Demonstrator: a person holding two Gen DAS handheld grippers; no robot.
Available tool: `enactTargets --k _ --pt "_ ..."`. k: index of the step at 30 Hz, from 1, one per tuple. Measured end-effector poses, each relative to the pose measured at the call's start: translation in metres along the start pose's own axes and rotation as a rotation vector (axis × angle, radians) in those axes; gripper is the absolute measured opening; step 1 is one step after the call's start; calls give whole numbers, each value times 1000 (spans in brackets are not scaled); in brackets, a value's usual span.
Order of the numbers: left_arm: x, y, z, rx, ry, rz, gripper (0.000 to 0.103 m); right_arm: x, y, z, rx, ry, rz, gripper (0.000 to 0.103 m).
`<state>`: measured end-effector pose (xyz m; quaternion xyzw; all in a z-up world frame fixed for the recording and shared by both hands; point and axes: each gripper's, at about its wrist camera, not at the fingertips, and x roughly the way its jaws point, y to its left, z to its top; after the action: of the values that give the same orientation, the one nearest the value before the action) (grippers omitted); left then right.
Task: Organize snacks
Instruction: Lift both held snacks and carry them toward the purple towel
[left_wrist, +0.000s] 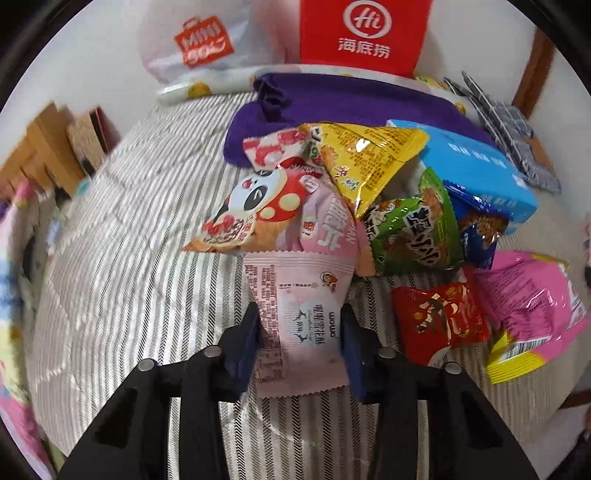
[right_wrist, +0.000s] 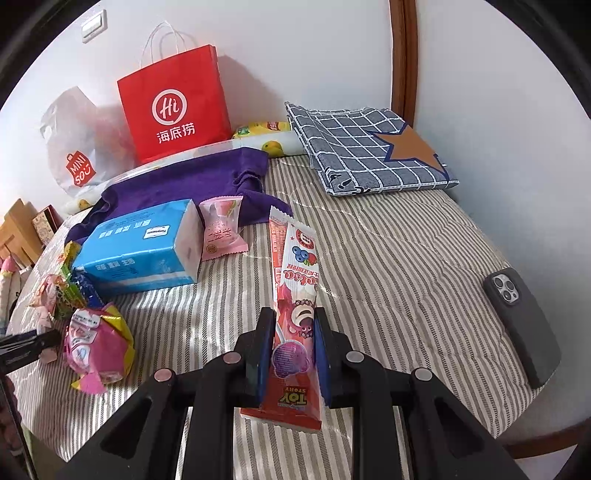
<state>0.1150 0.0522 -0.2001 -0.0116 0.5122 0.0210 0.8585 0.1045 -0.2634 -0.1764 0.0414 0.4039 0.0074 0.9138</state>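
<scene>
While the left gripper (left_wrist: 299, 325) has its fingers clamped on a pale pink snack packet (left_wrist: 299, 314) at the near edge of the snack pile (left_wrist: 369, 192), the right gripper (right_wrist: 293, 332) has its fingers closed on a long red lollipop packet (right_wrist: 295, 295). Both packets sit over the striped bed (right_wrist: 388, 258), the lollipop packet right of the blue tissue pack (right_wrist: 140, 251), which flanks the pile.

Phone (right_wrist: 522, 325), checked cloth (right_wrist: 365, 147), red bag (right_wrist: 173, 107)
</scene>
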Motion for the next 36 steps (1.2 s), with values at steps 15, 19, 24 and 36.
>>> enactTargets --k 15,19,24,36 --pt "-59 2 -1 -17 -71 -156 36 -38 31 2 -47 -39 65 20" --pt "-76 -7 6 -6 -98 -183 36 -50 45 11 -69 -61 89 20" --pt "-87 -18 21 11 -124 -210 36 -58 57 25 -87 -83 110 20" --pt "-92 -43 78 49 -155 -319 36 -52 83 78 -139 -118 171 20"
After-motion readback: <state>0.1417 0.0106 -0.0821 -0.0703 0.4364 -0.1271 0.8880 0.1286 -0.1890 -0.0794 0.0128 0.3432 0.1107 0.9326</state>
